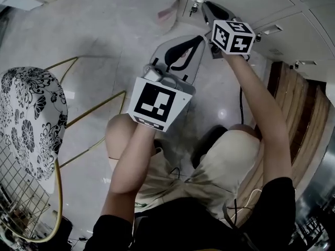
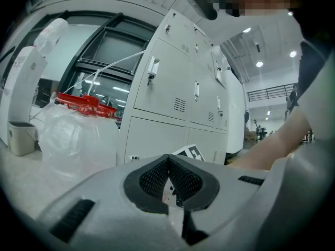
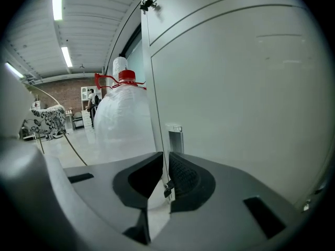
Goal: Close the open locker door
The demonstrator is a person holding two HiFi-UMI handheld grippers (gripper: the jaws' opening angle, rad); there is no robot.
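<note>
A bank of grey lockers [image 2: 178, 88] stands ahead. The lower end door [image 3: 235, 114] looks flush with its frame, with a small latch plate [image 3: 175, 137] by its left edge; the same door [image 2: 152, 137] shows in the left gripper view. My right gripper [image 3: 166, 156] is held up to that edge, jaws a narrow slit apart with nothing seen between them; whether the tips touch the door I cannot tell. In the head view it [image 1: 205, 7] reaches to the lockers beside a key [image 1: 196, 3] in the upper lock. My left gripper [image 2: 168, 158] hangs back, shut and empty [image 1: 200, 37].
A large clear water bottle [image 3: 123, 119] with a red cap stands just left of the lockers. A floral chair [image 1: 31, 119] with a yellow frame is at my left, a wooden bench [image 1: 298, 119] at my right. A white bin [image 2: 21, 137] sits farther left.
</note>
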